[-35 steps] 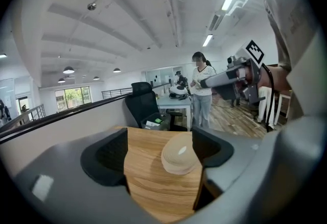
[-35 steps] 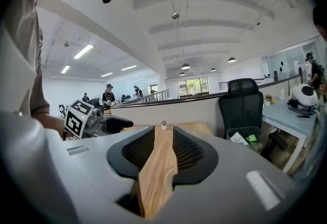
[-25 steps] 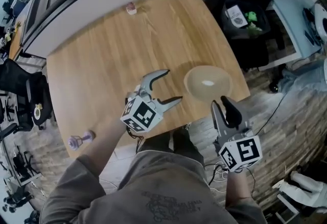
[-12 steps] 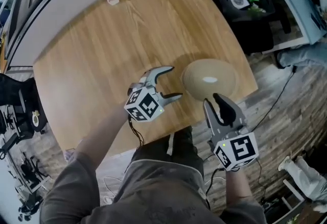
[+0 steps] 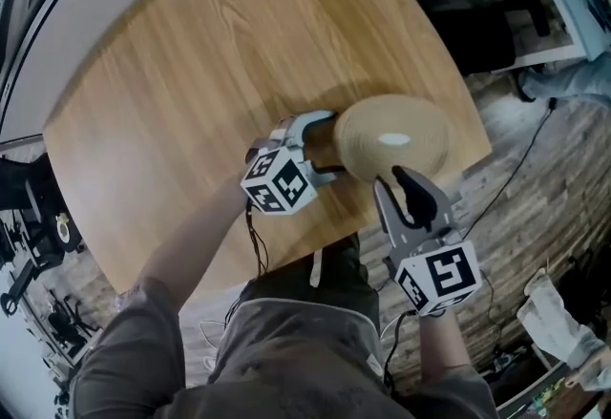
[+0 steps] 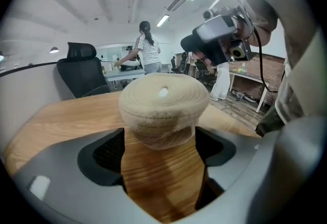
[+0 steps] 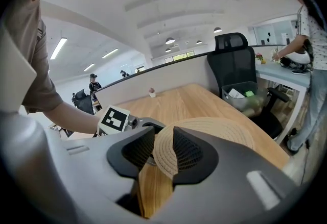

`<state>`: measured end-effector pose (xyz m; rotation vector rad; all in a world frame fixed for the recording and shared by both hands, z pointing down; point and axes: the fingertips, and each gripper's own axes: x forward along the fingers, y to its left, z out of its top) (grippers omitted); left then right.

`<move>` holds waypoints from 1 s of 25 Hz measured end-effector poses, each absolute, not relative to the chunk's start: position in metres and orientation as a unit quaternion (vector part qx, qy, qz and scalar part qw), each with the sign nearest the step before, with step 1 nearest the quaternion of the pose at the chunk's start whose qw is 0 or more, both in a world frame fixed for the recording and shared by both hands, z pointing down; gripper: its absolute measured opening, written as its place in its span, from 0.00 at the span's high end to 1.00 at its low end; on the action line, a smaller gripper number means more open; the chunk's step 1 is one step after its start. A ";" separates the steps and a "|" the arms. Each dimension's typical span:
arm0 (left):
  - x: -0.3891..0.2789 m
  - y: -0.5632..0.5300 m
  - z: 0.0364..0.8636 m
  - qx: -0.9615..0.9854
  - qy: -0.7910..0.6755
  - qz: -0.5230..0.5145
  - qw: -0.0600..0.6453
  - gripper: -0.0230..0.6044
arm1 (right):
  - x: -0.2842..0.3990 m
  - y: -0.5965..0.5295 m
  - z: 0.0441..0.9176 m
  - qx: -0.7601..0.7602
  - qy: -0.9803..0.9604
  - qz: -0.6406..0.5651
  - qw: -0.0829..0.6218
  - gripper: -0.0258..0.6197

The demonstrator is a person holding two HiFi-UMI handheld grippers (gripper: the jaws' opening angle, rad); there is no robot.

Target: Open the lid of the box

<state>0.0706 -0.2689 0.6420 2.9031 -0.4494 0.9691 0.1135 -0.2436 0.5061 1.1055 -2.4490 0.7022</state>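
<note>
Near the right-hand edge of the tabletop (image 5: 191,102) stood the round woven box (image 6: 162,133), upright, with its domed lid (image 5: 393,136) seated squarely on top. No gap showed between lid and body in any view, so the box was fully closed and the opening itself had not begun.

On the box's left side, the left claw (image 5: 323,145) was spread wide; its jaws had just been opening further. The left gripper view showed the box ahead of it, framed between the two pads, with bare wood visible on either side and neither pad pressing on the weave. It looked set to steady the body rather than gripping it yet.

At the near rim, the right claw (image 5: 406,186) had its jaws only narrowly apart. The right gripper view showed the lid's edge in that slim gap, right at the tips, but whether the pads touched it could not be made out; nothing looked clamped.

So far only the approach appeared done. What remained, by my reading, was almost everything: closing the left claw on the body, taking hold of the lid's rim, and lifting the lid clear.
</note>
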 end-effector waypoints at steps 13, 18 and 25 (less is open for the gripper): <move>0.092 -0.270 0.649 0.942 -0.133 0.305 0.029 0.28 | 0.108 -0.232 0.536 0.354 -0.873 0.250 0.223 0.81; 0.092 -0.269 0.649 0.943 -0.133 0.305 0.032 0.30 | 0.086 -0.230 0.535 0.307 -0.884 0.240 0.258 0.81; 0.094 -0.269 0.648 0.942 -0.133 0.305 0.033 0.31 | 0.063 -0.237 0.558 0.280 -0.874 0.193 0.346 0.81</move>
